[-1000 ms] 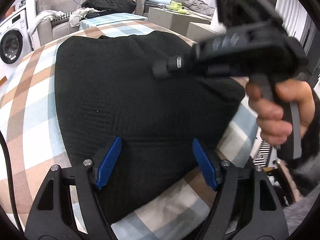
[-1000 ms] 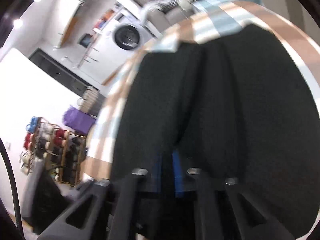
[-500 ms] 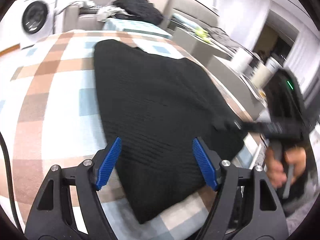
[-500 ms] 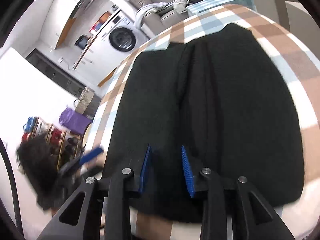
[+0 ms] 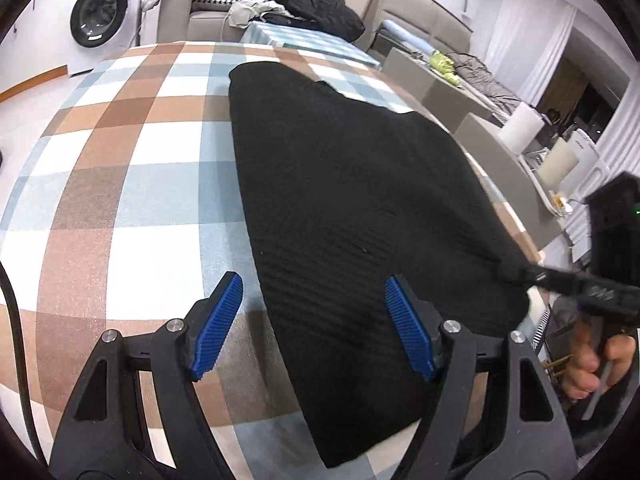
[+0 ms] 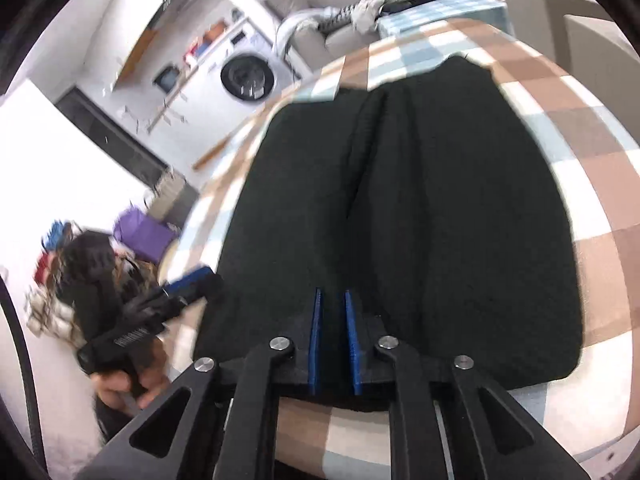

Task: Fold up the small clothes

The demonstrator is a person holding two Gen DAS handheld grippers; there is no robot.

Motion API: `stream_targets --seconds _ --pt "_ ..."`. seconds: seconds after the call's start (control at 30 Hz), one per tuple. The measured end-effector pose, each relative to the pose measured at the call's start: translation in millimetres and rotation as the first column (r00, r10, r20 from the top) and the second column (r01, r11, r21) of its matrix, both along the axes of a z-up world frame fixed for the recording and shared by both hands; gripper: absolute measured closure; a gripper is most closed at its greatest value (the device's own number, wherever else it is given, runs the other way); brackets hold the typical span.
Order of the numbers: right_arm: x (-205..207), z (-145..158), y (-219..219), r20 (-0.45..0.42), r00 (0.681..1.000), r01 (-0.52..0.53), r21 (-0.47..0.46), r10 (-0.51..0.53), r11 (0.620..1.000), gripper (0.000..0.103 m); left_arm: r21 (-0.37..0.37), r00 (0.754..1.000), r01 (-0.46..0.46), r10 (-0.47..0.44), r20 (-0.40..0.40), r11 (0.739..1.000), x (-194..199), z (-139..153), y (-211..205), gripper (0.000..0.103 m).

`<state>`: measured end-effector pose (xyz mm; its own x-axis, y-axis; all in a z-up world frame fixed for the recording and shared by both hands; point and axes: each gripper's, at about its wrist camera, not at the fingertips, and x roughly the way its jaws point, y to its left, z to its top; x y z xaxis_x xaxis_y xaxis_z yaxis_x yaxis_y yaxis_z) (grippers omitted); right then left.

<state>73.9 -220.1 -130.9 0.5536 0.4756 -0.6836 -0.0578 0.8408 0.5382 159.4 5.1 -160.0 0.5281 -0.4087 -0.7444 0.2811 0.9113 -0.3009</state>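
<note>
A black knit garment (image 5: 352, 208) lies flat on the checked cloth (image 5: 132, 184). My left gripper (image 5: 316, 328) is open and empty, hovering over the garment's near left edge. My right gripper (image 6: 334, 336) is shut on the garment's (image 6: 420, 220) near edge, a fold of black knit pinched between its blue pads (image 6: 352, 340). In the left wrist view the right gripper (image 5: 520, 274) grips the garment's right side. In the right wrist view the left gripper (image 6: 188, 282) shows at the garment's left corner.
A washing machine (image 5: 100, 20) stands beyond the far left of the cloth. A sofa with piled clothes (image 5: 304, 4) is at the back. Grey boxes (image 5: 440, 84) and white rolls (image 5: 520, 128) stand on the right. A person's hand (image 5: 596, 364) holds the right gripper.
My left gripper swung left to the garment's near left edge, still open. My right gripper dropped from above the garment to its right side, opened briefly, then shut on the near edge.
</note>
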Motion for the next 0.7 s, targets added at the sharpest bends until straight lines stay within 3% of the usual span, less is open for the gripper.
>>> stream_targets --seconds 0.1,0.33,0.37,0.4,0.43,0.5,0.7 --pt "-7.9 8.3 -7.9 0.060 0.996 0.069 -0.042 -0.067 0.997 0.065 0.003 0.999 -0.036 0.036 -0.025 0.999 16.4 -7.0 -2.3 0.031" --pt "-15.8 -6.7 -17.4 0.014 0.994 0.109 -0.020 -0.108 0.994 0.065 0.041 0.998 -0.053 0.055 -0.035 0.998 47.4 -15.7 -21.5 0.033" --pt "-17.9 -3.6 -19.1 0.016 0.994 0.105 -0.024 -0.105 0.994 0.065 0.045 0.998 -0.053 0.054 -0.028 0.998 49.5 -16.2 -25.2 0.037" --pt "-17.9 -3.3 -19.4 0.018 0.995 0.102 -0.028 -0.102 0.994 0.065 0.056 0.998 -0.059 0.061 -0.021 0.997 50.6 -16.5 -27.3 0.049" --pt "-18.1 -2.9 -23.0 0.016 0.995 0.102 -0.031 -0.101 0.994 0.065 0.074 0.998 -0.068 0.069 -0.009 0.995 52.2 -16.5 -29.5 0.069" --pt "-10.1 -4.2 -17.4 0.017 0.995 0.097 -0.026 -0.097 0.995 0.065 0.066 0.997 -0.072 0.073 -0.001 0.995 53.3 -15.4 -28.6 0.082" --pt "-2.2 -2.0 -10.6 0.038 0.997 0.062 -0.038 -0.061 0.997 0.065 0.057 0.991 -0.131 0.132 -0.003 0.990 47.7 -13.5 -10.0 0.088"
